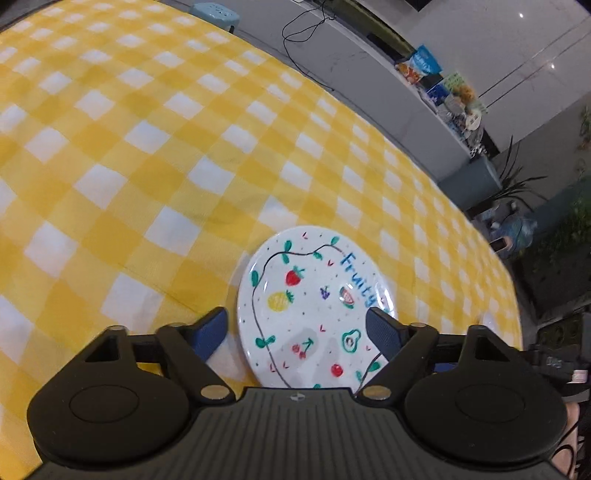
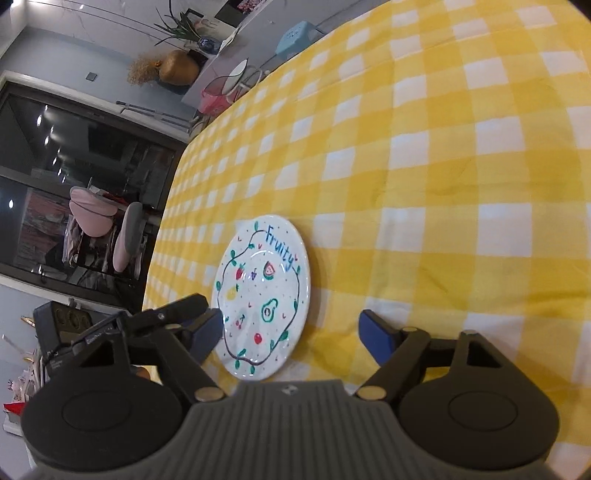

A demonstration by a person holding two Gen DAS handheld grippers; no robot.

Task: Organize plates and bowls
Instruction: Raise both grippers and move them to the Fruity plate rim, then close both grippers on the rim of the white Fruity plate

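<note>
A white plate (image 1: 314,306) with painted fruits and the word "Fruity" lies flat on the yellow checked tablecloth (image 1: 147,166). My left gripper (image 1: 301,332) is open, its blue-padded fingers on either side of the plate's near part and above it. The same plate (image 2: 264,295) shows in the right wrist view, where my right gripper (image 2: 291,334) is open with the plate between its fingers, closer to the left finger. The left gripper's body (image 2: 155,321) shows at the left of that view.
The tablecloth (image 2: 443,166) covers the whole table. A blue stool (image 1: 218,13) stands beyond the far edge. A counter with snack bags (image 1: 424,66) and plants (image 1: 517,184) lies off the table's right side. A chair (image 2: 125,236) stands beyond the table.
</note>
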